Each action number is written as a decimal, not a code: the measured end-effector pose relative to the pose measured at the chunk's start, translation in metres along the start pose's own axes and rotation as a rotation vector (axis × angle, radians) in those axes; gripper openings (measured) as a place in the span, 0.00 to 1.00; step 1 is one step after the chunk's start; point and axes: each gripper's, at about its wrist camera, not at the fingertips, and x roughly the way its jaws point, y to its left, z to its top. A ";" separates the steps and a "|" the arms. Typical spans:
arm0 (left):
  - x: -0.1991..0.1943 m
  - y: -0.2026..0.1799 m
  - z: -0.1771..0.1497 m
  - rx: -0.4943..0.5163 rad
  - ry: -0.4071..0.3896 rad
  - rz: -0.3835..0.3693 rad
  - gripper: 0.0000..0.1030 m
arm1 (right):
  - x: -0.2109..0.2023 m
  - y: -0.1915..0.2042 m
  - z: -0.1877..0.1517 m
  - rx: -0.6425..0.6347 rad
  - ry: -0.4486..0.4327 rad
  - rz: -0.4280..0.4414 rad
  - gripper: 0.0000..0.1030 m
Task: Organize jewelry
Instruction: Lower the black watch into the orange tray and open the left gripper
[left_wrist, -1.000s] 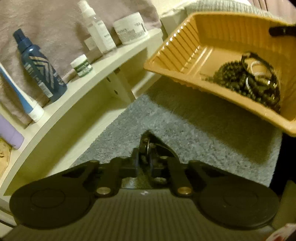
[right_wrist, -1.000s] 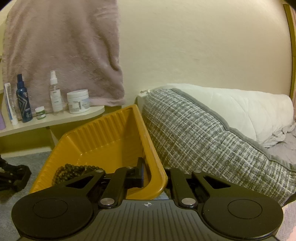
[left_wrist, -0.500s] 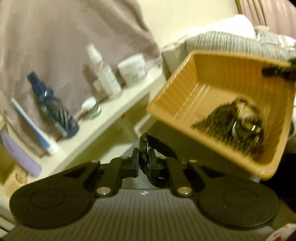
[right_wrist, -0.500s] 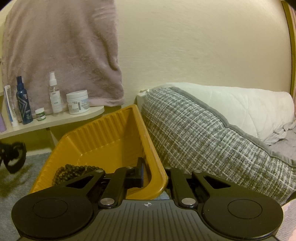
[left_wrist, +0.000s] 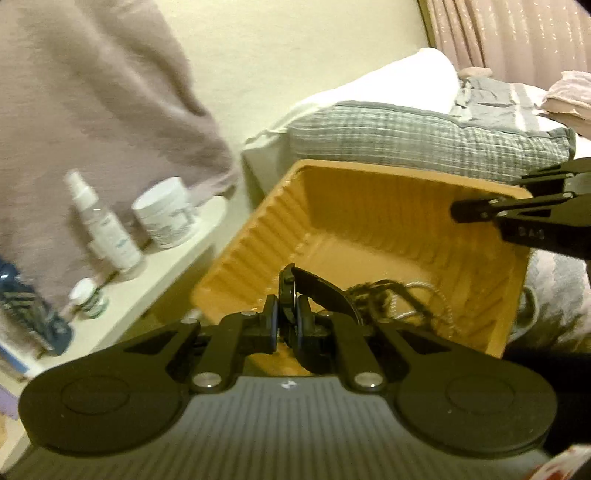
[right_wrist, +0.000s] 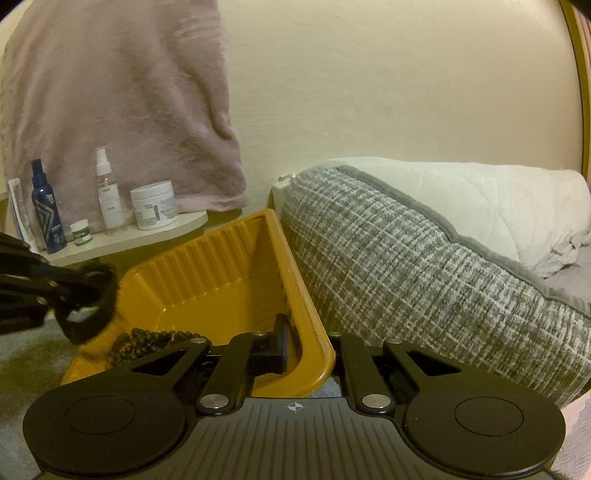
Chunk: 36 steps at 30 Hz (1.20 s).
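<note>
While the right gripper (right_wrist: 303, 350) pinched the near wall of the yellow tray (right_wrist: 221, 273), one finger inside & one outside the rim, it kept the tray tilted off the grey rug (right_wrist: 22, 369); same gripper showed in the left wrist view at the tray's far right corner (left_wrist: 476, 210); left gripper (left_wrist: 286, 325) was pressed together on a black bracelet (left_wrist: 321, 291), a dark loop w/ a small ring sticking up betw. the pads, held just over the tray's near-left edge; in the right wrist view that loop hung blurred at the tray's left rim (right_wrist: 88, 302); dark beaded necklace (right_wrist: 147, 339) lay heaped in the tray bottom w/ a silvery chain (left_wrist: 424, 295) beside it; shelf (right_wrist: 147, 232) behind carried bottles & a white jar (right_wrist: 153, 205); checked pillow (right_wrist: 406, 277) touched the tray's right side.
</note>
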 end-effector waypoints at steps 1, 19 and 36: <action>0.003 -0.003 -0.001 0.002 0.003 -0.005 0.08 | 0.001 -0.002 0.000 0.006 0.004 0.003 0.08; 0.047 -0.023 0.006 -0.005 0.081 -0.006 0.09 | 0.027 -0.040 -0.011 0.103 0.086 0.121 0.09; -0.005 0.008 -0.012 -0.236 0.001 0.133 0.43 | 0.020 -0.046 -0.015 0.122 0.101 0.117 0.16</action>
